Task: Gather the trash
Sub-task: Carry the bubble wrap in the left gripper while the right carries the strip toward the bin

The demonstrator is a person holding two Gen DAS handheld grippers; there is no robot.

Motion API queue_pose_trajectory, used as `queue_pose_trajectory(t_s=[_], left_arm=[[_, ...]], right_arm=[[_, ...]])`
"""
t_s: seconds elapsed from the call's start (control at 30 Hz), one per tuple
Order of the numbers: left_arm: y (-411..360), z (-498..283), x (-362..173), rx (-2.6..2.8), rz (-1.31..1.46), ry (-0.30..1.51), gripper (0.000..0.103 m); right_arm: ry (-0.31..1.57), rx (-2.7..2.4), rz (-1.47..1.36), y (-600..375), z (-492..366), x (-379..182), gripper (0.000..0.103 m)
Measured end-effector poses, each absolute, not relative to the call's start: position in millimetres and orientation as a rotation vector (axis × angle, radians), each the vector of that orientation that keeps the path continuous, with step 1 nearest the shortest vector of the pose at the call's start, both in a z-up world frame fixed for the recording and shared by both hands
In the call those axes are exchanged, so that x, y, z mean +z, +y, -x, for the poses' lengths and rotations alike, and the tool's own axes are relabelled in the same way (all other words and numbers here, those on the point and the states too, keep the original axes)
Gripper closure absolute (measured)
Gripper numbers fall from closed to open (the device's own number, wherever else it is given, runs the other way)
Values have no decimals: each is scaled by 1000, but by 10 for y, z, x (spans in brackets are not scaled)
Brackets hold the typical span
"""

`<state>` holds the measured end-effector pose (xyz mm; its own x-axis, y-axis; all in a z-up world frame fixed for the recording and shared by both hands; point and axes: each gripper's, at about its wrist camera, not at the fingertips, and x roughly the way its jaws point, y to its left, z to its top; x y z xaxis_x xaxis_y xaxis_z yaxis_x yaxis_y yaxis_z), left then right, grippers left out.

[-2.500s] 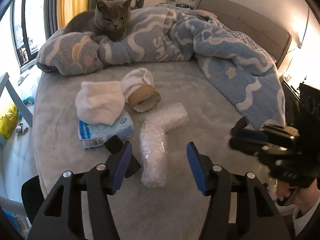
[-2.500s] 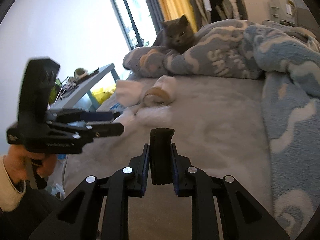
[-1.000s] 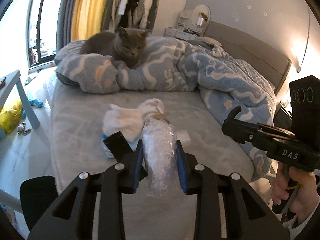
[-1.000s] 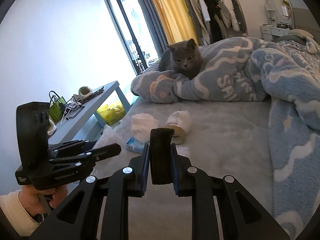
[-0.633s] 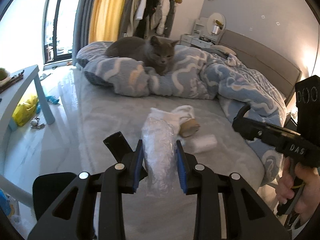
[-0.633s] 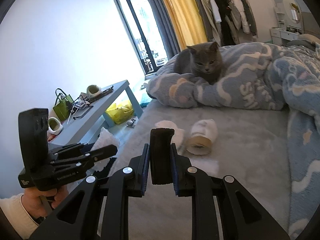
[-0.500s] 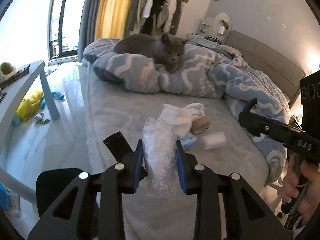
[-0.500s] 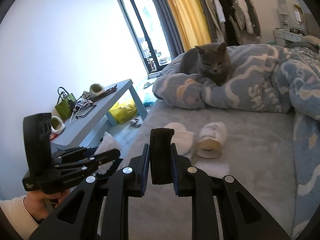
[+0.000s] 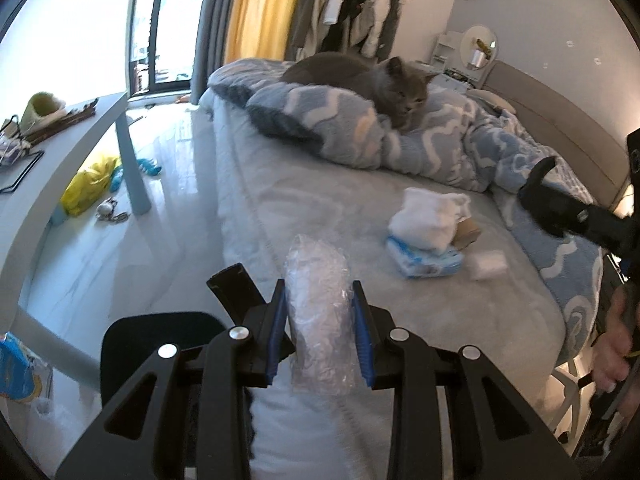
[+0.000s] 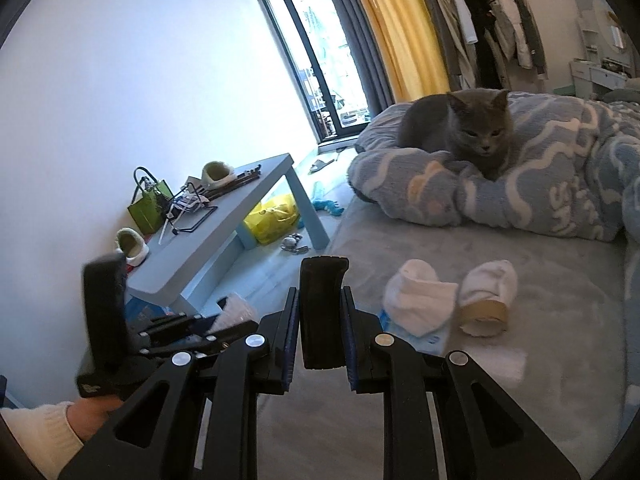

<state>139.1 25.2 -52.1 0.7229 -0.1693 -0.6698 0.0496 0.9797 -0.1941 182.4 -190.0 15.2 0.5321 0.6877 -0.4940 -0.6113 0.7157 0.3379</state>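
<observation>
The left gripper (image 9: 318, 326) clamps the crumpled plastic wrap (image 9: 319, 312), lifted off the bed's (image 9: 320, 208) near edge. The right gripper (image 10: 322, 336), jaws pinching a black piece (image 10: 323, 312), idles. Next, I'd guess, comes carrying the wrap to a bin, none visible.

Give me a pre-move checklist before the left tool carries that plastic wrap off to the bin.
1. Grip on the plastic wrap: ok, pinched between both pads of the left tool.
2. Wrap clear of the bed: ok, lifted off the sheet.
3. Bin location: cannot tell, no bin is clearly in view.
4. Right tool free: not ok, shut on a black object.
5. Cat out of the way: ok, lying on the blanket at the far end.
6. Trash left behind: not ok, the tissue pack and cardboard roll remain on the bed.
</observation>
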Motion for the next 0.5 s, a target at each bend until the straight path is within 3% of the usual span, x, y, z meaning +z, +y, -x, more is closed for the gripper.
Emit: queue_pose_trajectory(t_s=[0.5], left_arm=[[1072, -1284, -1024, 9, 197, 882, 70]], right_arm=[[689, 879, -74, -980, -1794, 120, 83]])
